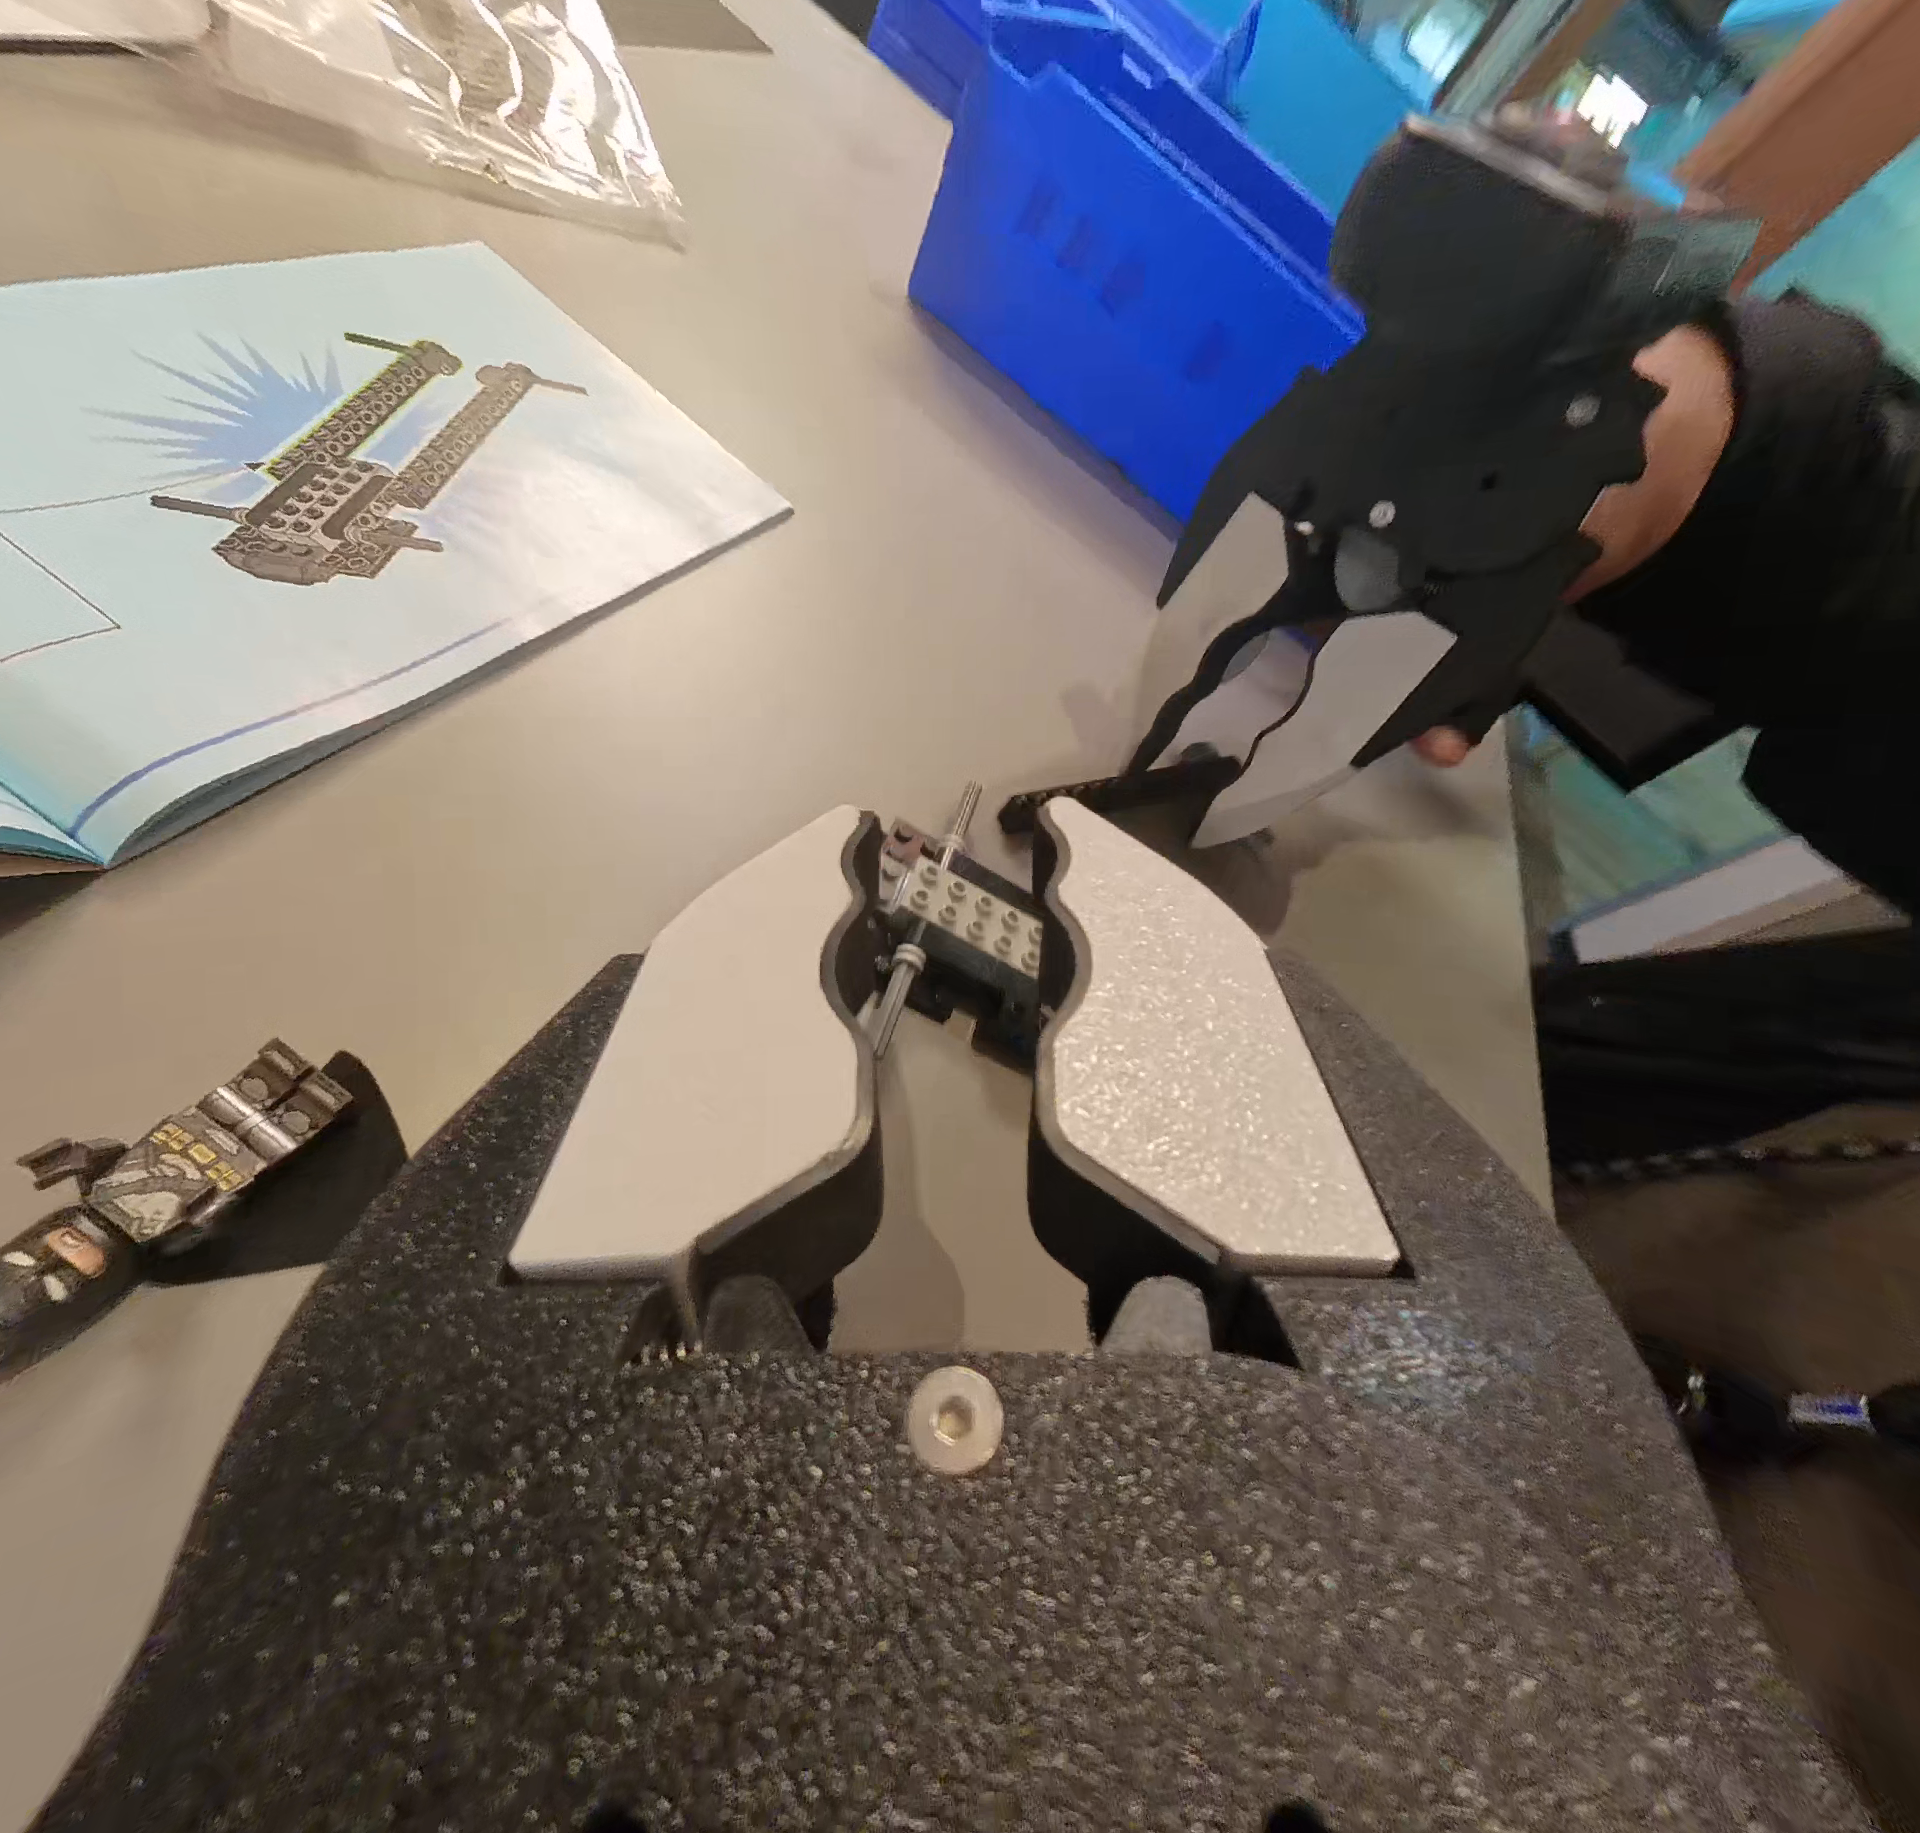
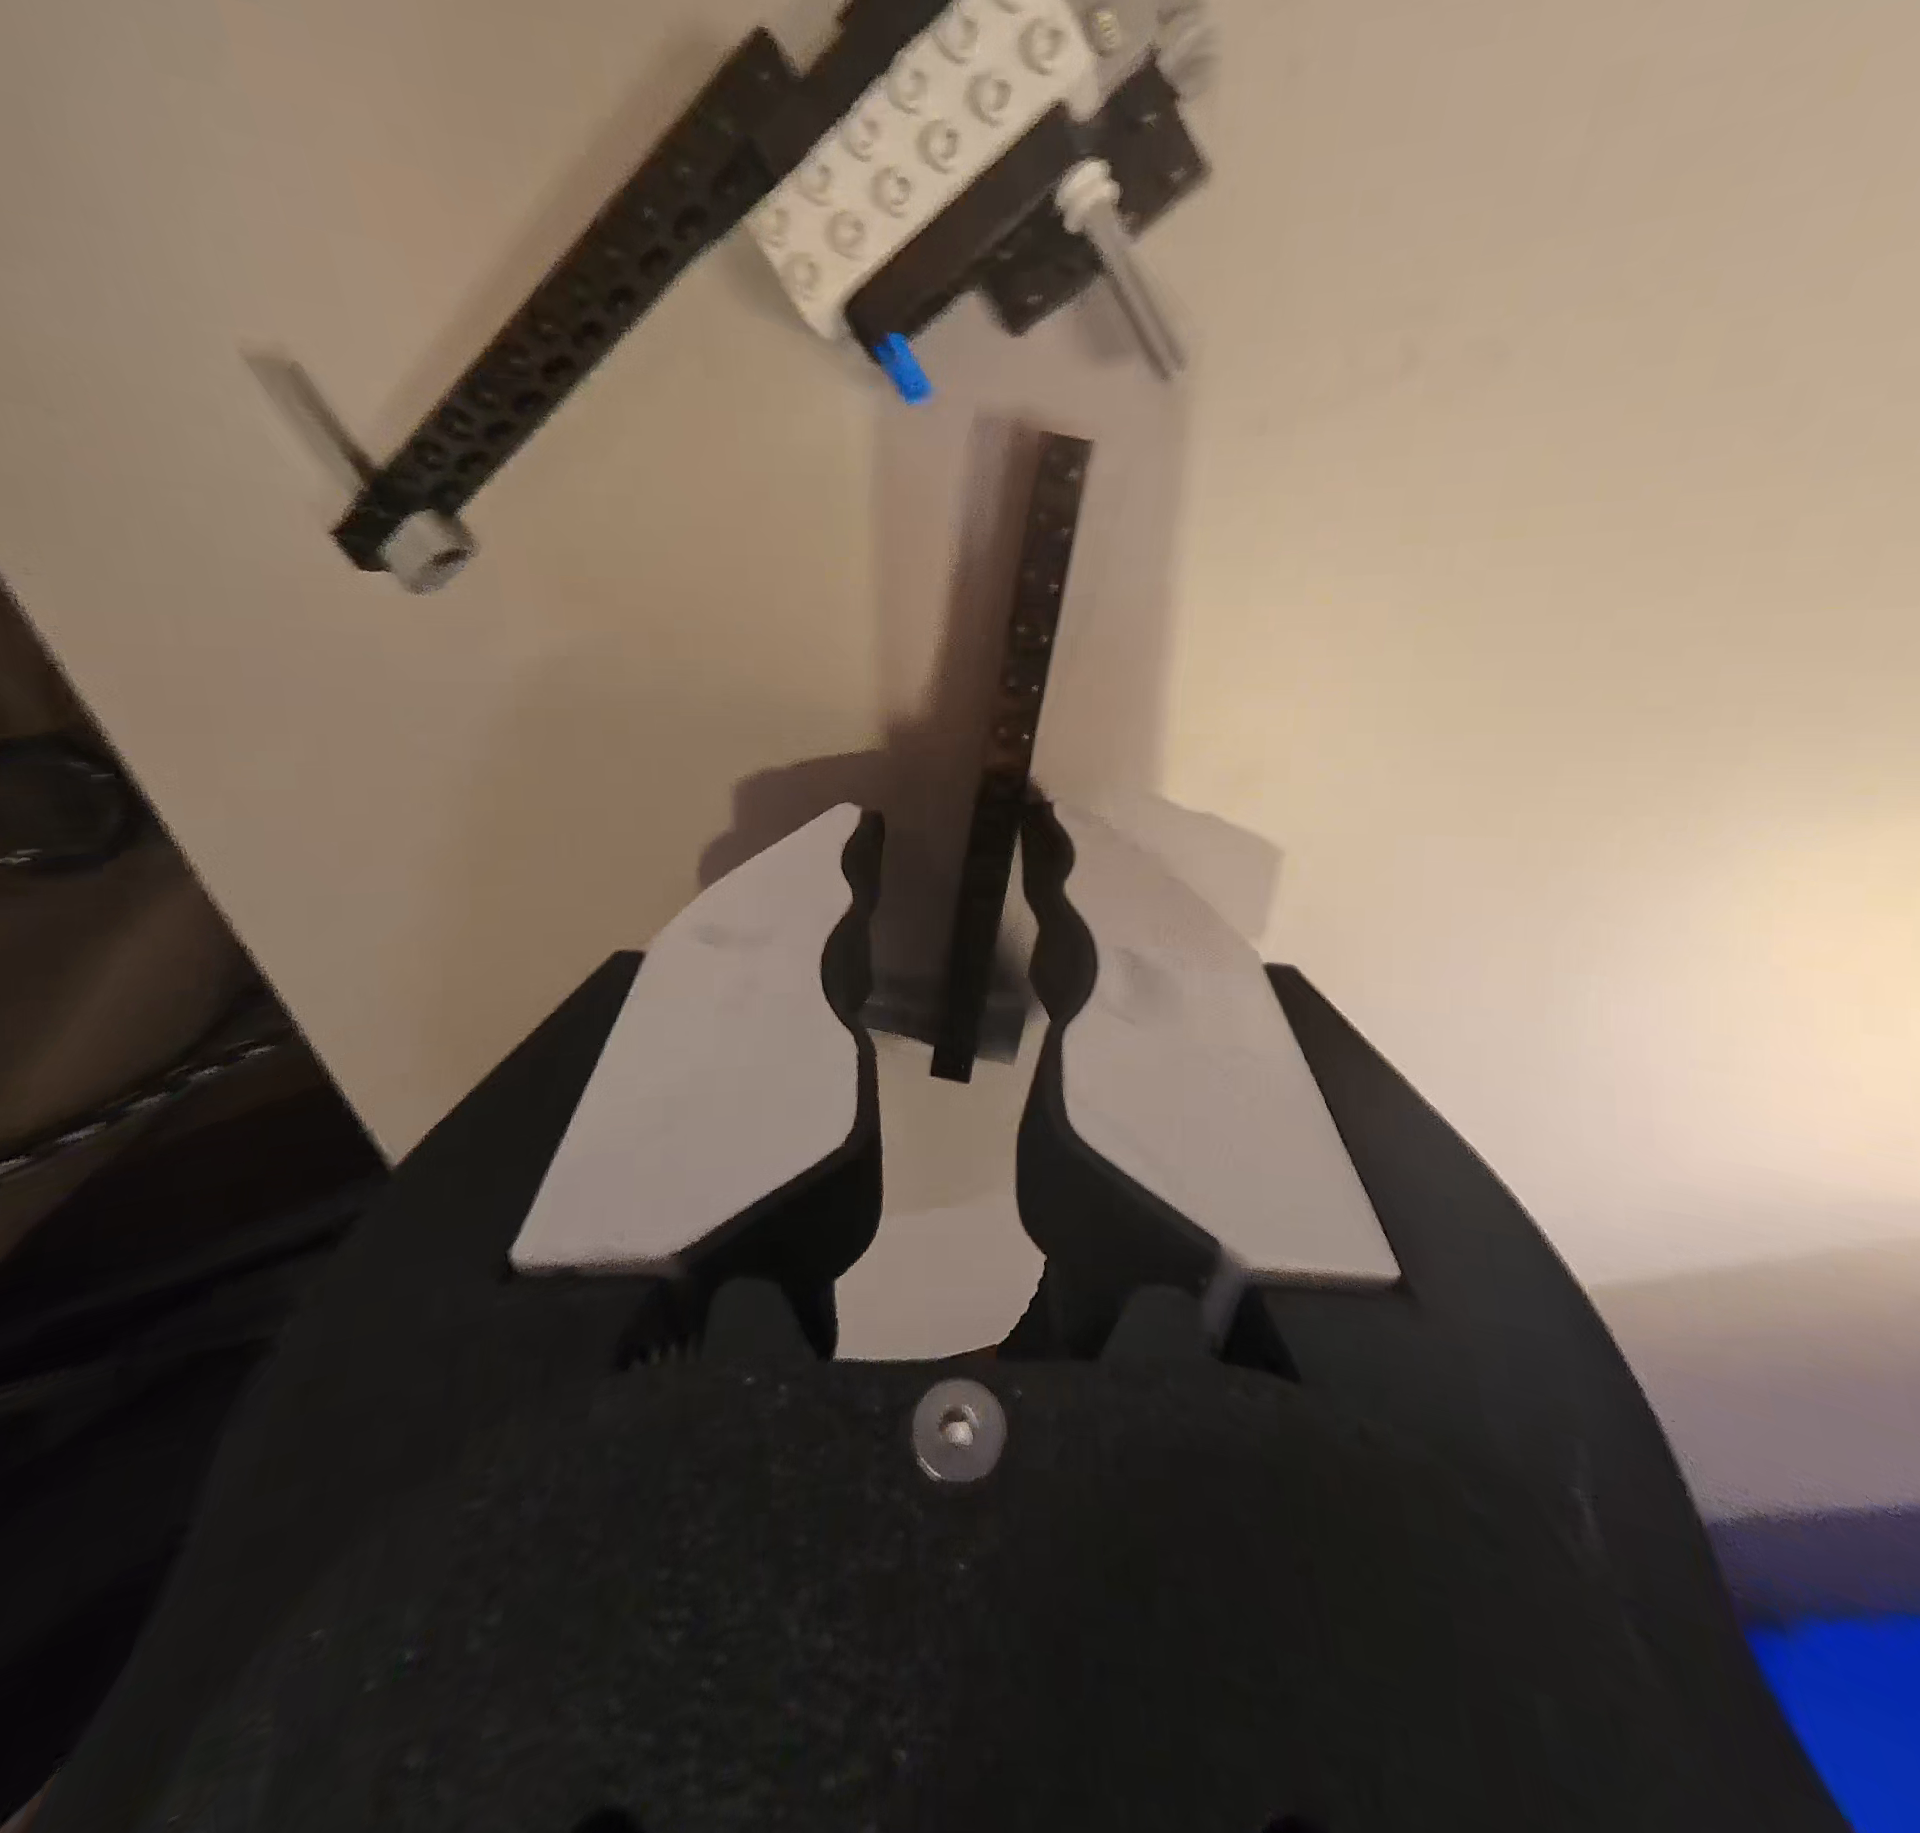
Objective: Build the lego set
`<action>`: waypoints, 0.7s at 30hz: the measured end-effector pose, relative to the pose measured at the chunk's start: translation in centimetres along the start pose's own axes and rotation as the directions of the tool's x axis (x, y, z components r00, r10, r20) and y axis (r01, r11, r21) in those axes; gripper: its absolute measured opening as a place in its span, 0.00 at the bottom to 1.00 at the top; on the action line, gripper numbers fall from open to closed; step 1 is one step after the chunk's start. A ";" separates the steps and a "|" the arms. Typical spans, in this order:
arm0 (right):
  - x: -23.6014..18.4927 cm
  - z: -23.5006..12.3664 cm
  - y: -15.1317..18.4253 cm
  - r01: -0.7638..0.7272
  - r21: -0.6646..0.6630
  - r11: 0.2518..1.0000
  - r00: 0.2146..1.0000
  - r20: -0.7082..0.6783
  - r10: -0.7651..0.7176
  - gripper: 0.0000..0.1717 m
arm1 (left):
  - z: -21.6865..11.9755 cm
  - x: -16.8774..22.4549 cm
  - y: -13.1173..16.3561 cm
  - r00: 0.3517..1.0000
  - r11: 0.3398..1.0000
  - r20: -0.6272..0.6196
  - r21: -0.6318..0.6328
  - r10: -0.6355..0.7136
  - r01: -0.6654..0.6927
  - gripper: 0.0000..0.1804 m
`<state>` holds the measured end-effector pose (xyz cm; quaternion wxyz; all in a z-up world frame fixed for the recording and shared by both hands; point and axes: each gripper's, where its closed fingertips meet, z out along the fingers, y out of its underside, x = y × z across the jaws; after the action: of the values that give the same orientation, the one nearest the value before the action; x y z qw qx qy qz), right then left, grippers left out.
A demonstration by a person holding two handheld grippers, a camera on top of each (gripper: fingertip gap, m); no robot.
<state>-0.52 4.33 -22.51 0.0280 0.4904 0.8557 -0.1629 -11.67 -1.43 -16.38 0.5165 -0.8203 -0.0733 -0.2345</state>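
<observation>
A brick assembly (image 1: 966, 926) lies on the beige table (image 1: 727, 723). It has a light grey studded plate, black bricks and a grey axle. My left gripper (image 1: 951, 822) hovers above it, open and empty. In the right wrist view the assembly (image 2: 914, 131) lies free, with a long holed black beam (image 2: 582, 329) and a blue pin (image 2: 902, 367). My right gripper (image 2: 951, 827) is open, tips down at the table. A thin black studded strip (image 2: 1039, 620) lies between its fingers, against the right one, with a clear gap on the left. The strip (image 1: 1081, 794) and the right gripper (image 1: 1179, 801) also show in the left wrist view.
An open light blue instruction booklet (image 1: 312, 536) and clear plastic bags (image 1: 468, 69) lie at the far left. A dark minifigure (image 1: 177, 1181) lies near left. A blue crate (image 1: 1101, 277) stands beyond the table. The table edge (image 1: 1517, 952) runs along the right. Spacing between my two grippers at the tips: around 15 cm. The dark minifigure (image 1: 177, 1181) is closer to my left gripper, around 11 cm from its tips; the right tips are 25 cm off.
</observation>
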 end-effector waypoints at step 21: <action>-1.7 1.1 -2.9 0.018 0.200 0.980 0.996 -0.085 -0.001 0.14 | 1.0 1.8 4.9 0.941 0.879 0.077 -0.389 0.330 -0.276 0.11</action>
<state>-2.21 1.19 -22.49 -0.0584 0.4932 0.8377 -0.2273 -8.00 -2.99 -19.92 0.3750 -0.9191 0.0656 -0.1017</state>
